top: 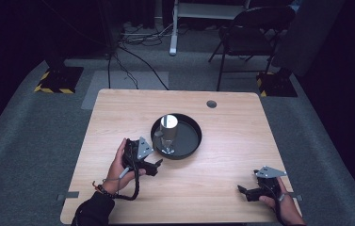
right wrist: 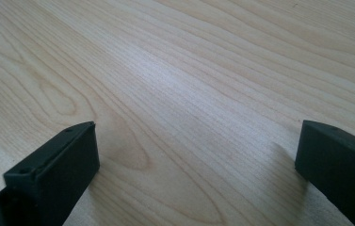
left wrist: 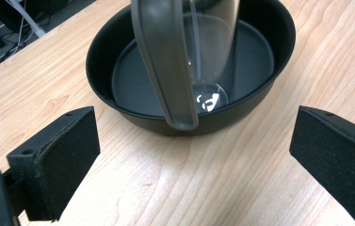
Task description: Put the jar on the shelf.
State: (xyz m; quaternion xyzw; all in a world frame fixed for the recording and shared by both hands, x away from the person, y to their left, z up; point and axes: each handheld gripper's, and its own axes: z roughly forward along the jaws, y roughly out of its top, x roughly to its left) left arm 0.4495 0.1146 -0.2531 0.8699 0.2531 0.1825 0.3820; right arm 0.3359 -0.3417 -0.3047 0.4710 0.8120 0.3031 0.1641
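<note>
Wooden table point(top: 222, 188): pan point(top: 191, 141) holding glass jug point(top: 168, 129); left gripper point(top: 157, 164) just beside pan, unclenched; right gripper point(top: 241, 189) well apart, unclenched, empty.

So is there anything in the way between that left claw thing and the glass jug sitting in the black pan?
Nothing visible. The left gripper is open, with bare table before the jug's handle.

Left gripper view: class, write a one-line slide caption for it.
Open left gripper faces a clear jug standing in a round black pan on the wooden table.
</note>
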